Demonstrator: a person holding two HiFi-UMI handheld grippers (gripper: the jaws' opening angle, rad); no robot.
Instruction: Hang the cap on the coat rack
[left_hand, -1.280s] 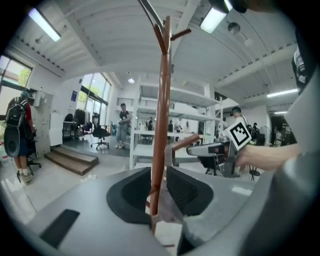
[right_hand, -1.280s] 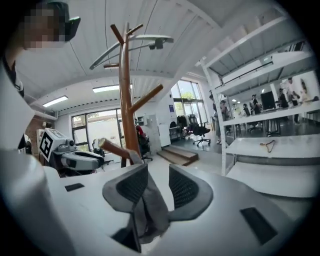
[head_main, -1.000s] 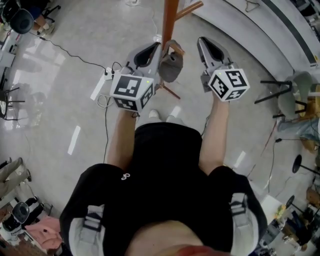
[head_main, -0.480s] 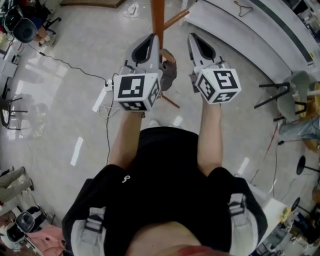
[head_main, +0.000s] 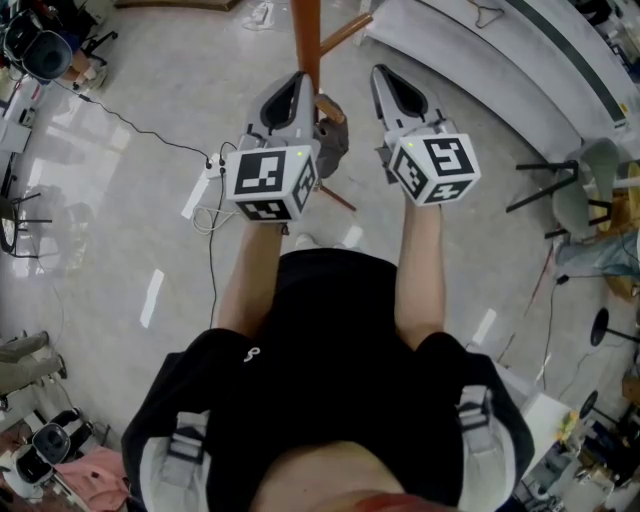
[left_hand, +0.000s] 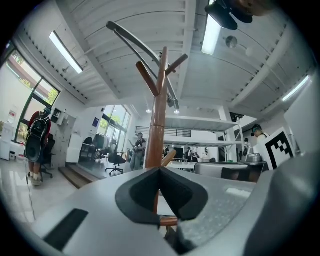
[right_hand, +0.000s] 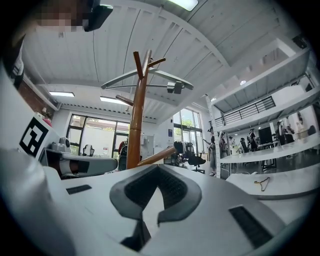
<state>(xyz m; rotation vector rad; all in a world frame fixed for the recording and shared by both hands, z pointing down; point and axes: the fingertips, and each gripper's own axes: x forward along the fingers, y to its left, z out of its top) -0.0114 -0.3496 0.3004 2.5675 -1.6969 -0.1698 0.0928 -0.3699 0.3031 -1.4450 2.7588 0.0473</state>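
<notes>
The brown wooden coat rack pole (head_main: 305, 30) rises at the top of the head view, and its pegs branch overhead in the left gripper view (left_hand: 159, 115) and the right gripper view (right_hand: 135, 125). A grey cap (head_main: 335, 148) hangs on a low peg beside the pole, just right of my left gripper (head_main: 298, 82). That gripper (left_hand: 160, 169) points up along the pole with its tips together and nothing between them. My right gripper (head_main: 385, 75) is raised right of the pole, shut and empty (right_hand: 159, 166).
A white power strip (head_main: 200, 185) with trailing cables lies on the glossy floor to the left. A curved white counter (head_main: 480, 60) runs across the upper right, with a grey chair (head_main: 590, 190) beyond it. An office chair (head_main: 40, 45) stands at the top left.
Both grippers have moved up and closer to the pole. The cap stays hanging on its peg beside the left gripper.
</notes>
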